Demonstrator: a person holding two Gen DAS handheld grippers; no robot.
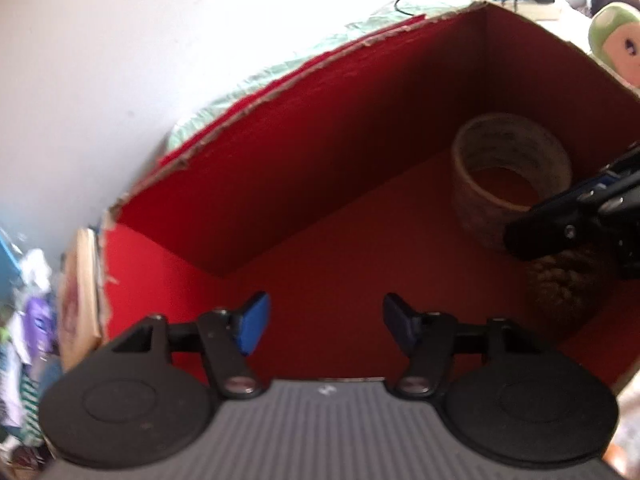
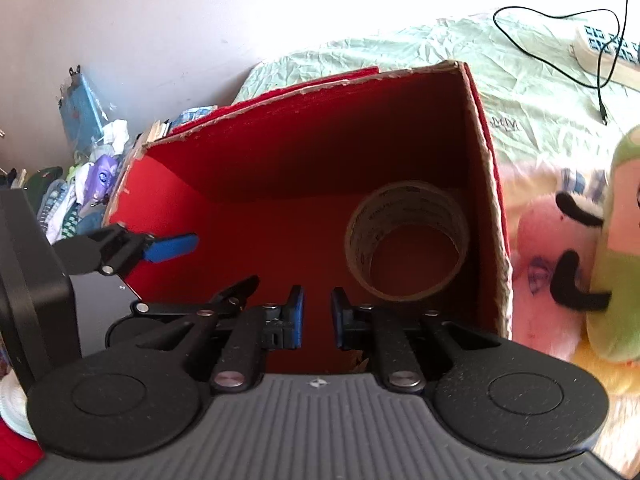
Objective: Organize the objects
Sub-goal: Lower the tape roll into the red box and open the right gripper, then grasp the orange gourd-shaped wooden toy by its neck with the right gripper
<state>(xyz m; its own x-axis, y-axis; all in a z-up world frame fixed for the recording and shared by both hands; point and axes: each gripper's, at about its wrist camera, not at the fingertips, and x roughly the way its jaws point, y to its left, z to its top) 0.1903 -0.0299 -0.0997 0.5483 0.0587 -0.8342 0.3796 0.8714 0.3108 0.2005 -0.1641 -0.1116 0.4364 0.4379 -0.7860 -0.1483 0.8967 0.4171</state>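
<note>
A: Both grippers sit over the near edge of the red cardboard box point(image 2: 280, 184). The left gripper point(image 1: 324, 322) has its jaws wide with nothing between them. The right gripper point(image 2: 316, 316) has its jaws narrow, a small gap, also holding nothing.

B: And what's already inside?

A: A roll of clear packing tape point(image 2: 406, 240) stands tilted on the box floor against the right wall, toward the far corner. In the left wrist view a pine cone point(image 1: 560, 288) lies just near of it, touching or almost touching; the right gripper's finger covers part of it.

B: What could go wrong?

A: I'd judge three things. The tape leans on its edge, so a nudge could roll it. The two grippers are close inside one box and could knock together. And the torn box rim could catch a finger and drag the box across the green bedsheet point(image 2: 520, 92).

B: Any writing?

A: Repeated print runs around the tape's inner core, too blurred to read. Faint lettering on the sheet right of the box is also illegible.
</note>
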